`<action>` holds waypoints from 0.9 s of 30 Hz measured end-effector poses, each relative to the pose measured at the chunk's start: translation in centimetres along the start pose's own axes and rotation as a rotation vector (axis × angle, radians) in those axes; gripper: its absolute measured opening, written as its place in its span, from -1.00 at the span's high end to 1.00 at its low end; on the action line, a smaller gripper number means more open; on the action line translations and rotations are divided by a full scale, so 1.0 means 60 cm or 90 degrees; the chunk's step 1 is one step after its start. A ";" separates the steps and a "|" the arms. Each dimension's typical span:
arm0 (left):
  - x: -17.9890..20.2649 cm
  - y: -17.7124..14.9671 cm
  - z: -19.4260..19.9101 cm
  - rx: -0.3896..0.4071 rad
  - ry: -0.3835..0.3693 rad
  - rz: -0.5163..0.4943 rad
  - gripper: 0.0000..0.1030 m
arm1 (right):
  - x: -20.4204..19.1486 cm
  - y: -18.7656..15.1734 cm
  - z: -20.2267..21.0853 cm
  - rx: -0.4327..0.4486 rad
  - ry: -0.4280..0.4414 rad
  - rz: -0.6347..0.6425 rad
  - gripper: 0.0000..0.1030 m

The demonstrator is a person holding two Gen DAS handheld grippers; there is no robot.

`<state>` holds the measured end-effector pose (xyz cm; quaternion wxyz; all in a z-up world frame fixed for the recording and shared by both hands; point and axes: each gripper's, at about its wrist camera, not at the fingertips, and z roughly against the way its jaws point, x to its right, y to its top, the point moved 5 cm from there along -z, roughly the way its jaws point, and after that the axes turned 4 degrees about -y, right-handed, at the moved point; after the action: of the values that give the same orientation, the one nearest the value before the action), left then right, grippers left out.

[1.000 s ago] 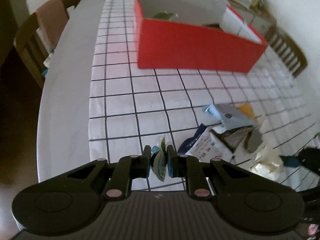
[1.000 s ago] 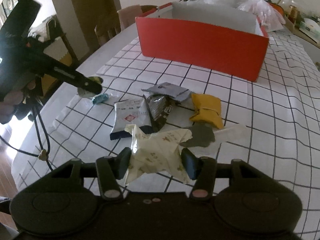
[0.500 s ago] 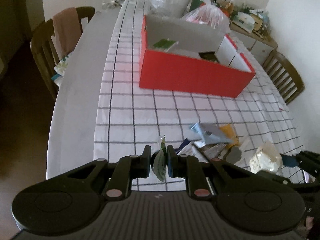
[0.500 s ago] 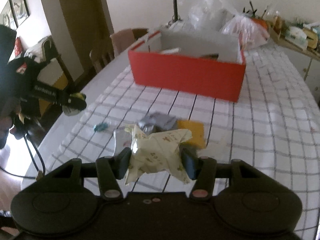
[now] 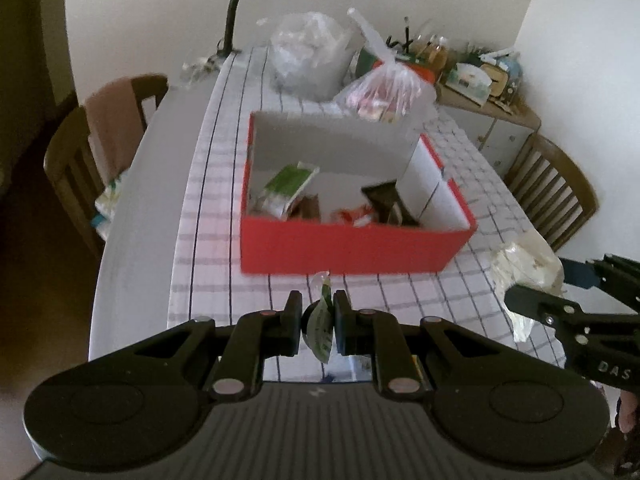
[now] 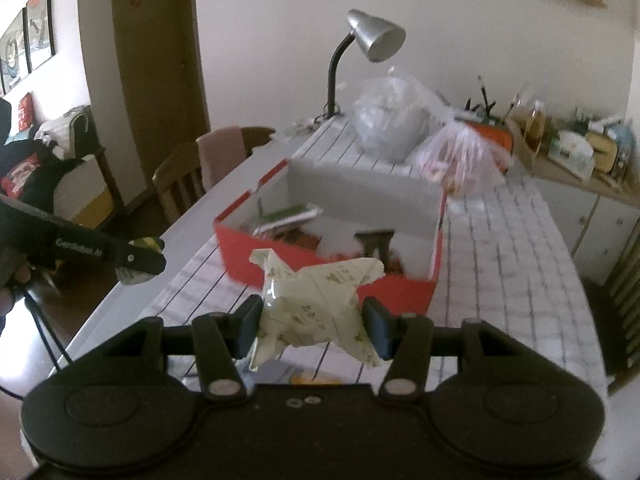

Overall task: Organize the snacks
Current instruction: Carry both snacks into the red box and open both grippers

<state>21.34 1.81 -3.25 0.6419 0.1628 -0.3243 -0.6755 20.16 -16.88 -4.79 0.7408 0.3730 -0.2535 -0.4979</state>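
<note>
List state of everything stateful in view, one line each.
Left gripper: shut on small green-and-white sachet, airborne.
Right gripper: shut on puffy cream printed packet, airborne.
Red open-topped cardboard box: open, upright, partly filled with snacks.
Silver gooseneck desk lamp: apparently unlit.

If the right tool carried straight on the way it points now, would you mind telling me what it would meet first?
Most likely the near red wall of the red box, which stands directly beyond the cream snack packet clamped in the right tool. Depth is unclear, so it might pass just over the rim into the box.
</note>
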 end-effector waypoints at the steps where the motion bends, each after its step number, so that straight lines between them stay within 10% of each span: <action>1: 0.004 0.009 -0.003 0.002 -0.001 -0.003 0.70 | 0.005 0.010 -0.005 0.003 -0.005 0.000 -0.04; 27: 0.002 0.155 -0.242 -0.072 0.087 -0.009 0.70 | 0.092 0.089 -0.259 -0.083 -0.047 0.003 -0.05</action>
<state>37.64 -1.29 -7.88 0.6656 0.1743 -0.2400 -0.6849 36.76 -16.12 -9.67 0.7549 0.3046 -0.2482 -0.5251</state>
